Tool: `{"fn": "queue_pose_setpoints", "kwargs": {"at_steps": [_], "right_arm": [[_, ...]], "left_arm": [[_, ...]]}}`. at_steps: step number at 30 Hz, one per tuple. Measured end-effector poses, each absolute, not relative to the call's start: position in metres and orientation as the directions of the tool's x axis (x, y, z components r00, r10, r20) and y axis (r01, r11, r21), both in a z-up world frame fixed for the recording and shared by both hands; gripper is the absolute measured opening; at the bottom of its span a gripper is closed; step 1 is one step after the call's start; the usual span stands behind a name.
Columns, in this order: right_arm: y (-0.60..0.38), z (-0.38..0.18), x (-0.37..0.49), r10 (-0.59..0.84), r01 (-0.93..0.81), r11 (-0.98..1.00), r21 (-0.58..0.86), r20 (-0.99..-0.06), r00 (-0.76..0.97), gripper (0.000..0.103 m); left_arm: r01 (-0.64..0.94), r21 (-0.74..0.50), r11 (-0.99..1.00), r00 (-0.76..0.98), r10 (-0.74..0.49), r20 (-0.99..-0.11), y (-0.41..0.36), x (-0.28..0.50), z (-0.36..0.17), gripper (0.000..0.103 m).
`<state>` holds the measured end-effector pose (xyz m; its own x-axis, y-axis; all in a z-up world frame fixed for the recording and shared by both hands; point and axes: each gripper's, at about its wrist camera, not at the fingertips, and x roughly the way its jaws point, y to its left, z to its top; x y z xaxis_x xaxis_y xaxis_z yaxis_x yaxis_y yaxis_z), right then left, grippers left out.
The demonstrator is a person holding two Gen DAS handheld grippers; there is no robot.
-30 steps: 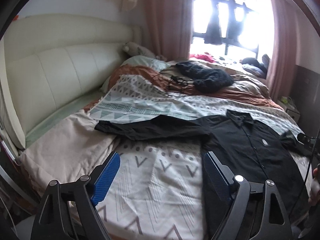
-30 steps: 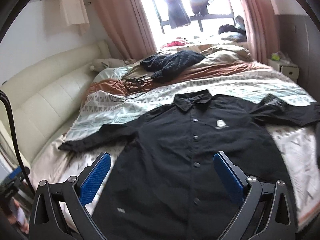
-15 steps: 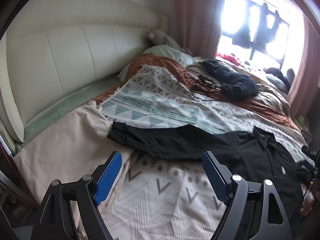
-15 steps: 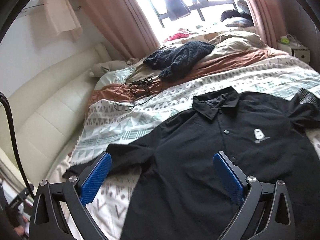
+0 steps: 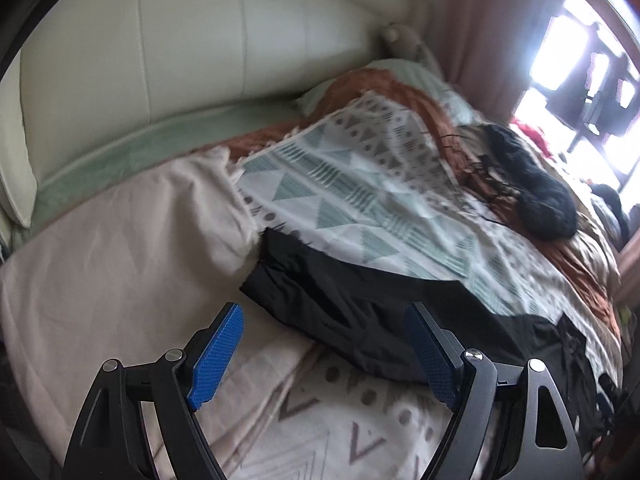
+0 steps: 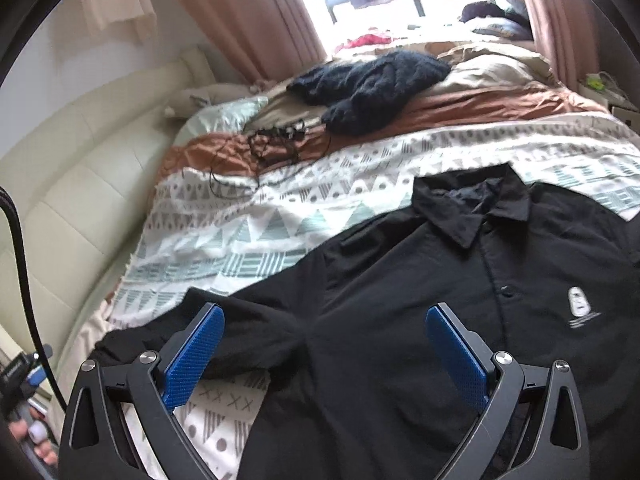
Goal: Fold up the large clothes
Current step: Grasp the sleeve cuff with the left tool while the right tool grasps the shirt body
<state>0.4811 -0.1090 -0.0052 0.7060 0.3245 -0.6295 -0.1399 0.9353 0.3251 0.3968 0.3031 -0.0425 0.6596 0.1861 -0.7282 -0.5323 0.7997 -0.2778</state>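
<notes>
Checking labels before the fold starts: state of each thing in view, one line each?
black shirt: spread flat on the bed, front up, buttoned, unfolded
shirt sleeve: stretched out sideways, wrinkled, not folded in
left gripper: open, empty, over the sleeve
right gripper: open, empty, over the shirt
dark knit garment: bunched in a heap, far side
black cable: tangled, loose on the bedding

No wording can be read anywhere. The black shirt (image 6: 420, 300) carries a small white emblem (image 6: 579, 302) on its chest with fine white lines of print (image 6: 584, 322) just beneath, too small and blurred to make out.
</notes>
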Motion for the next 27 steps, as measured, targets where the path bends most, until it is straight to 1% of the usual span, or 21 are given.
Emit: {"fn": "queue_pose_setpoints", "kwargs": {"at_steps": [3,8,9,10,12,13,14,15,16,17,18,20,21,22,23,25,27], "right_arm": [[-0.101,-0.018,0.498,0.326,-0.136,0.936,0.325,-0.653,0.684,0.102],[-0.09,-0.04,0.524,0.331,-0.132,0.935,0.33,-0.675,0.659,0.102],[-0.087,-0.045,0.528,0.335,-0.134,0.934,0.331,-0.683,0.649,0.1],[-0.083,-0.052,0.533,0.343,-0.139,0.932,0.335,-0.69,0.637,0.099],[-0.076,-0.063,0.54,0.36,-0.147,0.926,0.347,-0.699,0.618,0.087],[-0.072,-0.071,0.545,0.375,-0.153,0.921,0.359,-0.705,0.601,0.084],[-0.068,-0.079,0.548,0.388,-0.156,0.916,0.371,-0.714,0.582,0.077],[-0.064,-0.09,0.552,0.405,-0.159,0.909,0.385,-0.728,0.553,0.069],[-0.06,-0.102,0.555,0.416,-0.157,0.905,0.396,-0.742,0.525,0.064],[-0.057,-0.114,0.557,0.415,-0.143,0.905,0.4,-0.763,0.496,0.057],[-0.055,-0.129,0.559,0.405,-0.125,0.91,0.394,-0.789,0.463,0.058],[-0.051,-0.129,0.556,0.394,-0.151,0.917,0.369,-0.782,0.483,0.057],[-0.049,-0.126,0.556,0.395,-0.166,0.918,0.36,-0.794,0.463,0.056],[-0.05,-0.124,0.556,0.415,-0.17,0.909,0.38,-0.79,0.451,0.055],[-0.056,-0.121,0.555,0.459,-0.165,0.886,0.433,-0.771,0.441,0.052],[-0.066,-0.116,0.554,0.498,-0.141,0.86,0.49,-0.75,0.435,0.052],[-0.075,-0.106,0.548,0.504,-0.129,0.854,0.505,-0.738,0.449,0.052]], "left_arm": [[-0.568,-0.284,0.772,0.631,0.188,-0.752,0.319,0.413,-0.063,0.083],[-0.619,-0.236,0.749,0.565,0.215,-0.797,0.339,0.437,-0.095,0.083],[-0.622,-0.235,0.747,0.555,0.208,-0.806,0.343,0.442,-0.103,0.078],[-0.623,-0.235,0.746,0.549,0.202,-0.811,0.344,0.444,-0.107,0.063],[-0.644,-0.218,0.733,0.506,0.195,-0.84,0.349,0.449,-0.119,0.051],[-0.649,-0.222,0.727,0.505,0.195,-0.841,0.352,0.45,-0.122,0.048],[-0.649,-0.238,0.722,0.522,0.197,-0.83,0.353,0.448,-0.122,0.043],[-0.643,-0.247,0.725,0.532,0.191,-0.825,0.355,0.447,-0.121,0.022],[-0.63,-0.258,0.733,0.541,0.176,-0.822,0.353,0.448,-0.118,0.013],[-0.62,-0.258,0.741,0.548,0.174,-0.818,0.349,0.449,-0.113,0.011],[-0.615,-0.251,0.748,0.554,0.182,-0.813,0.345,0.449,-0.107,0.009],[-0.598,-0.248,0.762,0.581,0.198,-0.789,0.336,0.449,-0.089,0.007],[-0.59,-0.255,0.766,0.595,0.199,-0.779,0.332,0.449,-0.081,0.007],[-0.579,-0.264,0.771,0.613,0.198,-0.765,0.328,0.448,-0.069,0.007],[-0.564,-0.27,0.78,0.632,0.198,-0.75,0.322,0.448,-0.056,0.006],[-0.531,-0.268,0.804,0.665,0.199,-0.72,0.309,0.447,-0.03,0.006],[-0.489,-0.261,0.833,0.7,0.196,-0.687,0.292,0.447,0.0,0.006]]}}
